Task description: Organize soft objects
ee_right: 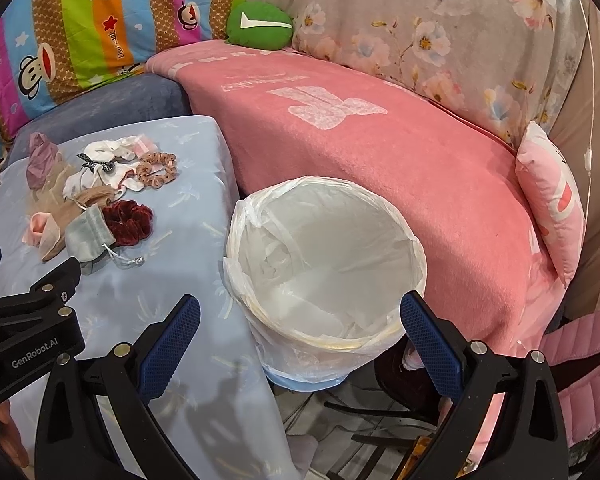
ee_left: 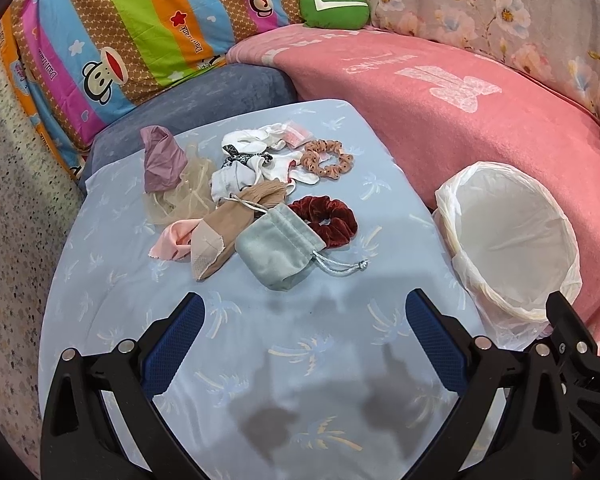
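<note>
Soft objects (ee_left: 256,184) lie heaped on the blue surface (ee_left: 140,280) beside a lined bin (ee_right: 324,264), while the left tool (ee_left: 304,320) and right tool (ee_right: 300,320) both gape wide, empty.

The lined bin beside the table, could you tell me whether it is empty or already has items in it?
Empty, as far as the views show: inside the bin only the crumpled white liner is visible, and the soft items lie on the table.
</note>
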`<move>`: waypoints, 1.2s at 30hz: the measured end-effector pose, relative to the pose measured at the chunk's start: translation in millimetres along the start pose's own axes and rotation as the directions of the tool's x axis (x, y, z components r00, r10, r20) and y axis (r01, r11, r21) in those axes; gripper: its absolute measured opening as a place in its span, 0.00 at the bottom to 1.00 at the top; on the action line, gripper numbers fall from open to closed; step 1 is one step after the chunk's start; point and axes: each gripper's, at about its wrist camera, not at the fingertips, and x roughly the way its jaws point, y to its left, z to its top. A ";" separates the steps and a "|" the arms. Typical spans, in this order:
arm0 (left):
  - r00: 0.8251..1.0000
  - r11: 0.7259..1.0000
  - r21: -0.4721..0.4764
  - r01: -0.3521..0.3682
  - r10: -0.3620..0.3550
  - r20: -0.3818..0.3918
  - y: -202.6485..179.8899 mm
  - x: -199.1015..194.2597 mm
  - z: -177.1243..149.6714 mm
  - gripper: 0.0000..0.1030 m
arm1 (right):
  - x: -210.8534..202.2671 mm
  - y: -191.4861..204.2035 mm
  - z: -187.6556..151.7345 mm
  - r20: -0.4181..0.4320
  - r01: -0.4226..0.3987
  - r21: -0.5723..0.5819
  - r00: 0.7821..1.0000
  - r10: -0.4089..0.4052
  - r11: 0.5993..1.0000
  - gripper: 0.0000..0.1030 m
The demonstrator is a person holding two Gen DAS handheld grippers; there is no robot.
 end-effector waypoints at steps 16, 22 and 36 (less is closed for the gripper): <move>1.000 1.000 0.003 0.007 -0.007 0.001 -2.4 1.8 -0.2 0.93 | -0.5 0.8 1.5 0.000 0.008 -0.004 1.000 -0.008 1.000 0.94; 1.000 1.000 0.005 0.007 -0.007 0.004 -2.9 1.5 -0.1 0.93 | -1.3 0.7 1.3 0.003 0.012 -0.003 1.000 -0.012 1.000 0.94; 1.000 1.000 0.008 0.013 -0.013 0.019 -2.7 -3.8 -0.9 0.93 | -6.8 -3.9 2.5 0.013 0.016 0.015 1.000 -0.016 1.000 0.94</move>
